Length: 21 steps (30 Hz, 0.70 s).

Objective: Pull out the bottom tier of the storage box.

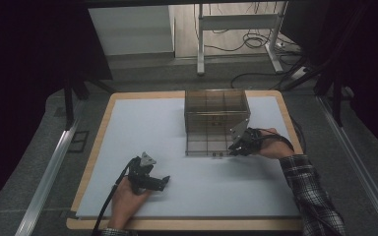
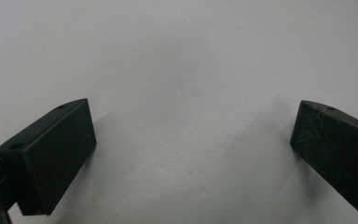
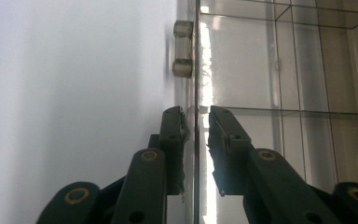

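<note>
Right hand-held gripper (image 3: pixel 196 116): jaws slightly parted astride lid edge of clear box (image 1: pixel 216 110) (pads not pressing). Left hand-held gripper (image 2: pixel 193 140): wide open, empty, over worktop (image 1: pixel 142 128).

box (image 1: pixel 216 110) on mat (image 1: pixel 142 137), far right

It looked like a lab or recording workspace. A wood-edged table (image 1: pixel 94 147) with a pale mat stood in a ring of black curtains (image 1: pixel 24 54). Behind it were the metal legs of a bare desk frame (image 1: pixel 200 44), loose cables (image 1: pixel 256 42) on the floor, and aluminium rails (image 1: pixel 47 177).
</note>
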Each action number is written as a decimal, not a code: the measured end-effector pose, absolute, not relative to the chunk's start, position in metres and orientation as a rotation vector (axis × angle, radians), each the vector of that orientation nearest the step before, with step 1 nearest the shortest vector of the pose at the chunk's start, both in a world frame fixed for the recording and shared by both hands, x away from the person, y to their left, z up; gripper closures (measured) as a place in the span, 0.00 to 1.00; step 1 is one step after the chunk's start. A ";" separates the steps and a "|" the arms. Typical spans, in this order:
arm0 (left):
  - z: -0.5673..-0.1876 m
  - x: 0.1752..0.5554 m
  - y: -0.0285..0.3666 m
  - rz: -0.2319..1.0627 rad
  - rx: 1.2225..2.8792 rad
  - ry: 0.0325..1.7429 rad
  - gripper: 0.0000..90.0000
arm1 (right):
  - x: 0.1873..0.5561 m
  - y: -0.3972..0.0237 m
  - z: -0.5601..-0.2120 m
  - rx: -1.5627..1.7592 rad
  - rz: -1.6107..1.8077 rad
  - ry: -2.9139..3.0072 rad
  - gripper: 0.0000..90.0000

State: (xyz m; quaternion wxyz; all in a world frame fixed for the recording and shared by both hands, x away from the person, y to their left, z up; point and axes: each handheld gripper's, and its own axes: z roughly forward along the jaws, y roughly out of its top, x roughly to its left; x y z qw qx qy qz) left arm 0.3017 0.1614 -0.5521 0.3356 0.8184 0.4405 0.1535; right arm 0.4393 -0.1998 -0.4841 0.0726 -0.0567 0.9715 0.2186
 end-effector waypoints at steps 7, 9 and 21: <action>-0.552 0.302 0.161 0.401 2.135 1.149 0.00 | 0.437 -0.200 -0.480 -0.148 0.695 2.903 0.80; -0.552 0.302 0.161 0.400 2.135 1.149 0.00 | 0.436 -0.201 -0.479 -0.144 0.711 2.900 0.79; -0.552 0.302 0.161 0.401 2.135 1.149 0.00 | 0.427 -0.202 -0.474 -0.103 0.732 2.863 0.70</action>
